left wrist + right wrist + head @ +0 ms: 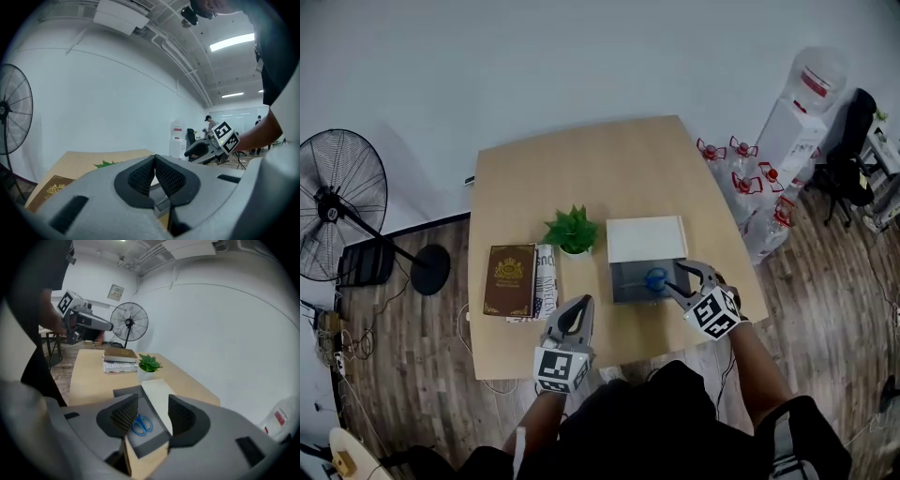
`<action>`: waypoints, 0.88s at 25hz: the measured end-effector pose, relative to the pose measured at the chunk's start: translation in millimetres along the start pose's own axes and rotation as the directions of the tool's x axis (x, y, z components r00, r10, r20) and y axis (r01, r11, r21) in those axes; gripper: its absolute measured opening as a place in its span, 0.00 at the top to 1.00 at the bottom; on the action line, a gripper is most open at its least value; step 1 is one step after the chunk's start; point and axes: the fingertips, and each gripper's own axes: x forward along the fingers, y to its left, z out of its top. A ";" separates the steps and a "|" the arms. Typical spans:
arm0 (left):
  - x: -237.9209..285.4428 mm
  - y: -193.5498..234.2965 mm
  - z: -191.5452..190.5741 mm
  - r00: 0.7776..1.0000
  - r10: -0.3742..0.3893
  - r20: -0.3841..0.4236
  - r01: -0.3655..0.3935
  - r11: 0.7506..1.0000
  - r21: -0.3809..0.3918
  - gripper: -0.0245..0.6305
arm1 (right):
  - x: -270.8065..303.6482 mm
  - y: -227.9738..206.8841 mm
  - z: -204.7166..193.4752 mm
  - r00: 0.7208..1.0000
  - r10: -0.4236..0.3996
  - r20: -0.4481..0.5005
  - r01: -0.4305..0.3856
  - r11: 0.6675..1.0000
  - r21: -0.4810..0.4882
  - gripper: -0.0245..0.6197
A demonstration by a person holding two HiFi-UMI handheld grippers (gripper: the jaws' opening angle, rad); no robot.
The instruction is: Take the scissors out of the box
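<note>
Blue-handled scissors (140, 424) lie flat inside the box (628, 281) on its grey floor, w/ white lid (646, 238) lying open at box's far side. R gripper (150, 411) hangs over box's near-right corner, angled down. Its claw is released & wide, w/ the scissors showing thru the gap but lower down, pads not touching them. L gripper (577, 311) is left of box, near table (581, 169) front edge, claw clenched w/ nothing in it. Plant (572, 229) sits just off box's far-left corner. Books (510, 279) are further left of box.
</note>
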 end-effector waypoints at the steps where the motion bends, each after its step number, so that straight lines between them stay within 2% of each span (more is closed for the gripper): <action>1: 0.7 4.4 -0.6 1.000 0.006 -0.002 -0.006 1.000 0.000 0.96 | 7.4 2.0 -5.1 0.999 0.022 -0.026 -0.023 0.999 -0.036 0.68; 6: 7.0 15.3 -8.6 0.999 0.045 -0.021 -0.046 0.999 -0.022 0.96 | 47.7 16.6 -40.1 0.976 0.131 -0.175 -0.164 0.969 -0.186 0.66; 10: 12.4 16.5 -15.8 0.996 0.081 -0.039 -0.083 0.995 -0.046 0.96 | 77.1 32.4 -72.8 0.927 0.219 -0.304 -0.305 0.913 -0.272 0.66; 16: 22.8 15.4 -22.5 0.989 0.132 -0.063 -0.136 0.989 -0.065 0.96 | 106.3 46.6 -109.9 0.855 0.291 -0.430 -0.444 0.839 -0.316 0.67; 22: 24.5 21.7 -24.4 0.980 0.185 -0.076 -0.190 0.980 -0.063 0.96 | 124.4 50.1 -136.2 0.797 0.321 -0.511 -0.523 0.790 -0.319 0.68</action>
